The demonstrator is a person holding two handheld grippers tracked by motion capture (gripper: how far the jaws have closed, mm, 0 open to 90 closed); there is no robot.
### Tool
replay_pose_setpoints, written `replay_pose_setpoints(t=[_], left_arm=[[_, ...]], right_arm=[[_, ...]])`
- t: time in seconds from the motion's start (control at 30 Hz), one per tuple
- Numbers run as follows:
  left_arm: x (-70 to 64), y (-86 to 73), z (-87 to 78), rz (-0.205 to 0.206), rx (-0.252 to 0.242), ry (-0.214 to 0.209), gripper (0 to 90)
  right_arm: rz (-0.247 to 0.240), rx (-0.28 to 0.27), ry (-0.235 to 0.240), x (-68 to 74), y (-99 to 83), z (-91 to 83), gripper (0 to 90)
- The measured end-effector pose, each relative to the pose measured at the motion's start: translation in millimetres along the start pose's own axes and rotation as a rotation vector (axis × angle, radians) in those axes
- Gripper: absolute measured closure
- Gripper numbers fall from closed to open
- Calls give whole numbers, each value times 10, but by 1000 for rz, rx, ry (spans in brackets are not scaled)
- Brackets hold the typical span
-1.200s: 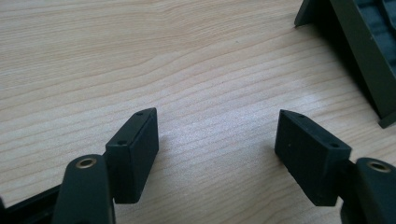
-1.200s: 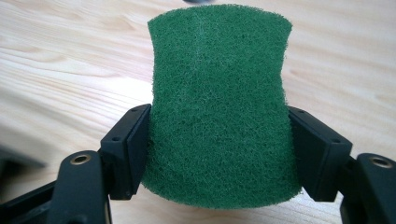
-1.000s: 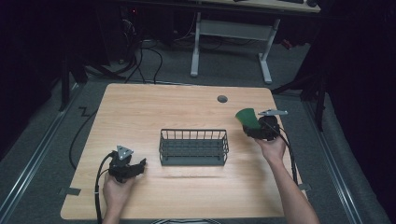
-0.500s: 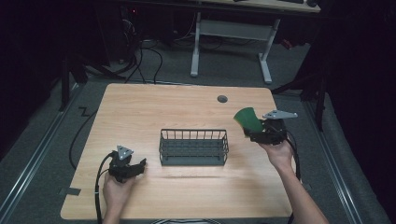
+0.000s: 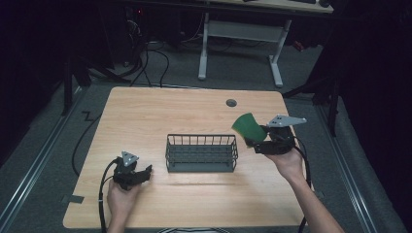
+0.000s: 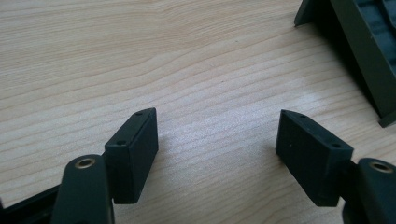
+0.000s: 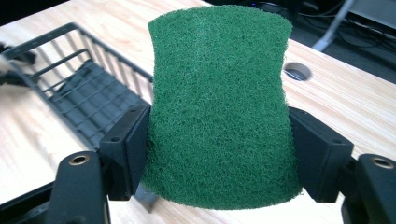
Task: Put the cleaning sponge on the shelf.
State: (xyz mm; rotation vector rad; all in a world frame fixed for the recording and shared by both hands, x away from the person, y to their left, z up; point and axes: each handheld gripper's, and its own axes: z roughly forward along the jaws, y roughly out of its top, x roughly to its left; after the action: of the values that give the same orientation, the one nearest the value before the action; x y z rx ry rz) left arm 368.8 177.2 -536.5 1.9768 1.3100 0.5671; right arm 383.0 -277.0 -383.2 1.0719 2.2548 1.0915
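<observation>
Pad held right of basket, ready to go in

Scouring pad (image 7: 218, 107), green, pinched across its width between the right gripper (image 5: 257, 141) jaws, long axis standing up out of them; held off the desk (image 5: 160, 111), just right of the wire basket (image 5: 201, 154); basket lies to the pad's left, so the drop likely needs a short leftward carry; left gripper (image 5: 145, 171) rests near the basket's left end, jaws spread, nothing between them.

We are in a lab or office workroom: a pale wooden table (image 5: 160, 111) with a cable hole (image 5: 231, 103) stands on grey carpet (image 5: 180, 73), cables (image 5: 150, 58) trail across it, and a white-legged desk (image 5: 240, 46) sits behind.
</observation>
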Motion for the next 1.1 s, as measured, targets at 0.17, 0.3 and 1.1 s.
replay_pose_setpoints(t=[0.17, 0.3, 1.1], left_arm=[[1, 0, 0, -1, 0, 0, 304], [1, 0, 0, -1, -1, 0, 304], [2, -1, 0, -3, -1, -1, 304]], right_arm=[[-46, 36, 52, 156, 91, 129, 283], [-74, 70, 93, 290, 148, 324, 281], [-131, 186, 104, 440, 147, 780, 242]])
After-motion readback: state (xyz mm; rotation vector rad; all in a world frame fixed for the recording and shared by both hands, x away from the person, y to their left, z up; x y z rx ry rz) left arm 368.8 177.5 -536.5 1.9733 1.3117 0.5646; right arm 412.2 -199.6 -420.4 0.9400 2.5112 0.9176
